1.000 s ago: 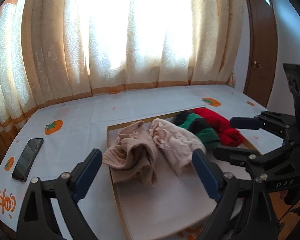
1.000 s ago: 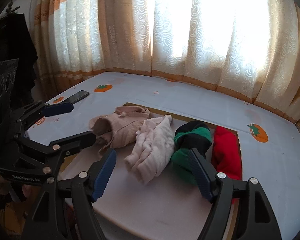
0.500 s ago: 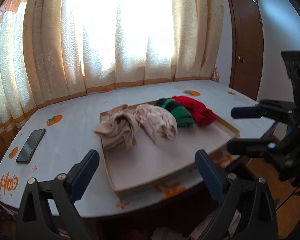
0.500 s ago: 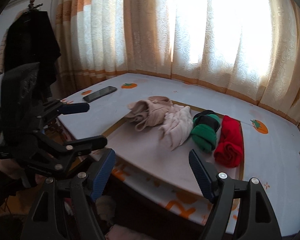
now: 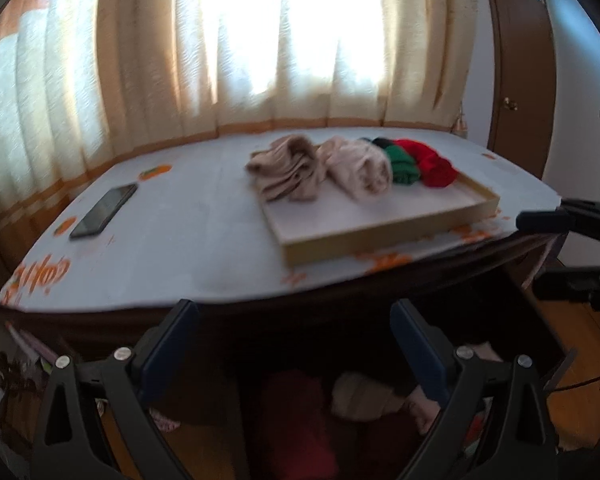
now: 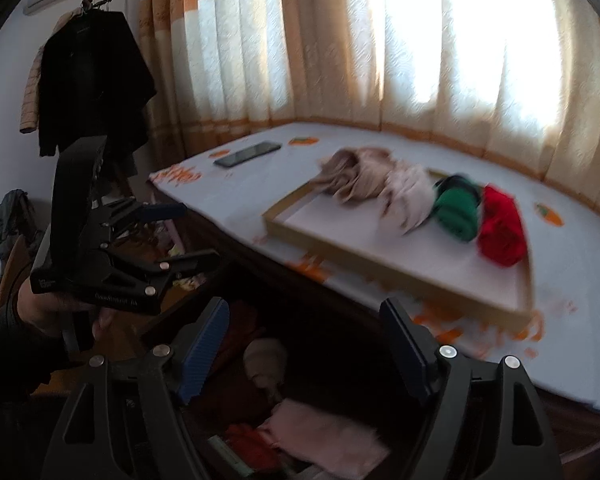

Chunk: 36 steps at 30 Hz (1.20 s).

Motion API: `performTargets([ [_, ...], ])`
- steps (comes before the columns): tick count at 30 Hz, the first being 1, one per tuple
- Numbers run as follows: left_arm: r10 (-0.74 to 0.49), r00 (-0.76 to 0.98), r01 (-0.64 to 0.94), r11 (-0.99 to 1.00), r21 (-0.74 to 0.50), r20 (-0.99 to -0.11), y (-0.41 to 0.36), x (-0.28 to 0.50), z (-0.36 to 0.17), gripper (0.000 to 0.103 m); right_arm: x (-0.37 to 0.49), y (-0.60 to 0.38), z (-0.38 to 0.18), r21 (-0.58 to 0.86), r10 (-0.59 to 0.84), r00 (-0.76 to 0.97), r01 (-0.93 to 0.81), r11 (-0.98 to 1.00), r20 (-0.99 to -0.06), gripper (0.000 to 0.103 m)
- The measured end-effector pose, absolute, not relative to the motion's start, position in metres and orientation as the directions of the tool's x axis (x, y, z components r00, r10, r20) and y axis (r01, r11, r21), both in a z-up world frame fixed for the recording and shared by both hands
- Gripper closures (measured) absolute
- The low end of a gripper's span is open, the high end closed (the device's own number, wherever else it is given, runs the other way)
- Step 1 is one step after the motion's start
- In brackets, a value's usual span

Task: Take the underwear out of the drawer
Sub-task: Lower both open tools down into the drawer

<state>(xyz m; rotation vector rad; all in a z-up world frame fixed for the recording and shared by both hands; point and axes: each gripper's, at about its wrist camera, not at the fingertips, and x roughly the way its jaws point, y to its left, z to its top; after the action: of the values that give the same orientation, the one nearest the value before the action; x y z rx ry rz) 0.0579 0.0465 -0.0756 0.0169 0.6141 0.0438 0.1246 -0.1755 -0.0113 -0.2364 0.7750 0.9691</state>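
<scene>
The drawer (image 5: 500, 320) stands pulled out below the table's front edge, dark inside. In it lie a beige roll (image 5: 364, 396), a dark red piece (image 5: 292, 412) and, in the right wrist view, a pink cloth (image 6: 324, 436). My left gripper (image 5: 294, 344) hangs open over the drawer, nothing between its blue pads. My right gripper (image 6: 304, 344) is open too, above the beige roll (image 6: 266, 360). Four rolled underwear pieces sit at the back of the tray (image 5: 380, 240) on the table: beige (image 5: 288, 168), pale pink (image 5: 360, 166), green (image 5: 402, 166), red (image 5: 434, 166).
A black phone (image 5: 104, 210) lies on the table's left part (image 5: 180, 248). A hand holds the left gripper (image 6: 198, 234) at the left of the right wrist view. Dark coats (image 6: 88, 76) hang behind it. Curtains back the table; a brown door (image 5: 516, 80) stands right.
Both grippers have drawn back from over the tray and sunk below the table's edge. The open drawer and its clothes have come into view. Both stay open.
</scene>
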Motion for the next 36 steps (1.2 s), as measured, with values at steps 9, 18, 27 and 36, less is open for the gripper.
performTargets([
  [9,0.163,0.808,-0.169,0.985,0.043,-0.567,0.082,0.041,-0.082,0.003,0.102,-0.108,-0.069,0.268,0.629,0.130,-0.825,0.498,-0.766,0.023],
  [18,0.152,0.808,-0.196,0.981,-0.016,-0.570,0.104,0.039,-0.081,0.002,0.126,-0.074,-0.078,0.319,0.603,0.052,-0.811,0.490,-0.796,0.023],
  [27,0.158,0.804,-0.211,0.977,-0.026,-0.573,0.112,0.039,-0.082,0.002,0.115,-0.029,-0.126,0.387,0.502,-0.112,-0.783,0.486,-0.857,0.023],
  [36,0.161,0.803,-0.230,0.972,-0.049,-0.573,0.121,0.038,-0.082,0.002,0.107,0.004,-0.167,0.402,0.411,-0.196,-0.762,0.507,-0.890,0.023],
])
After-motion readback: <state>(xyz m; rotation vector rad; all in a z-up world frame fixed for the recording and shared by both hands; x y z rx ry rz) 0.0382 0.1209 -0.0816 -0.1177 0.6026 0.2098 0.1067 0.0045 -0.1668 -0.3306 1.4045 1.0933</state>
